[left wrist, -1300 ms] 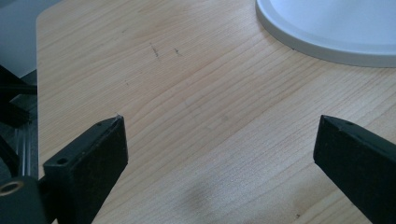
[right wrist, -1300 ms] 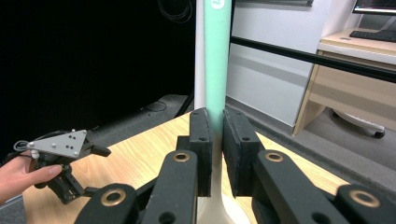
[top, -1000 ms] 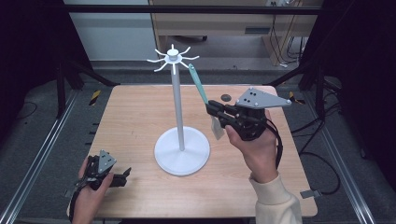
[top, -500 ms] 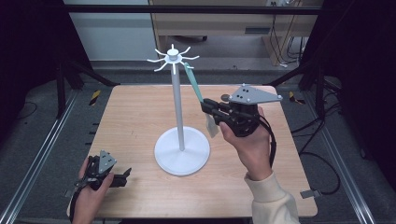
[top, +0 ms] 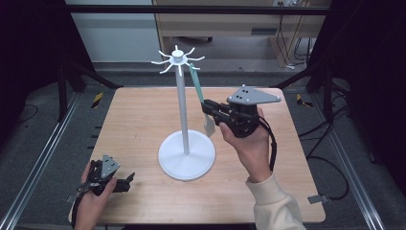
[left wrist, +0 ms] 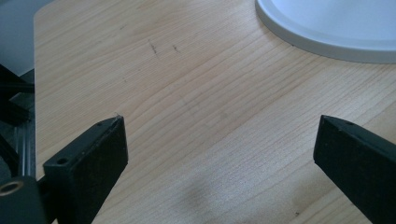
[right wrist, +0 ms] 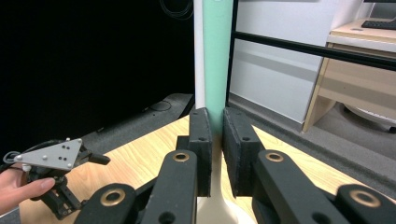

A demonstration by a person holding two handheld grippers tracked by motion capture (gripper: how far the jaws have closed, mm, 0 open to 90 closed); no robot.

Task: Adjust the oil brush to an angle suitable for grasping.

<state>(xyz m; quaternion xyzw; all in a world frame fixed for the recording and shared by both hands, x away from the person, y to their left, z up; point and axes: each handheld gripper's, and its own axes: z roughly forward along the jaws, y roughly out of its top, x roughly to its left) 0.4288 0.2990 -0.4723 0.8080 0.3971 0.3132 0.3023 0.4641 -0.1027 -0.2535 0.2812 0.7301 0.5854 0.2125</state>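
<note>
A white stand (top: 182,100) with a round base (top: 186,155) and a ring of hooks (top: 177,58) at its top rises mid-table. My right gripper (top: 207,106) is held in the air to the right of the pole, shut on a spatula with a teal handle (top: 196,84) and a cream blade (top: 208,125). The handle's top end is close to a hook; whether it touches I cannot tell. In the right gripper view the jaws (right wrist: 217,135) clamp the teal handle (right wrist: 217,60). My left gripper (top: 129,179) rests on the table's near left corner, open (left wrist: 219,149) and holding nothing.
The wooden table (top: 139,120) has bare room left of the stand, whose base (left wrist: 336,23) lies ahead of the left gripper. The left gripper (right wrist: 56,172) lies far below in the right gripper view. Metal frame rails (top: 43,158) run along both table sides.
My right gripper has carried the spatula slightly left and up, bringing the handle's top closer to the hooks. The left gripper has stayed still.
</note>
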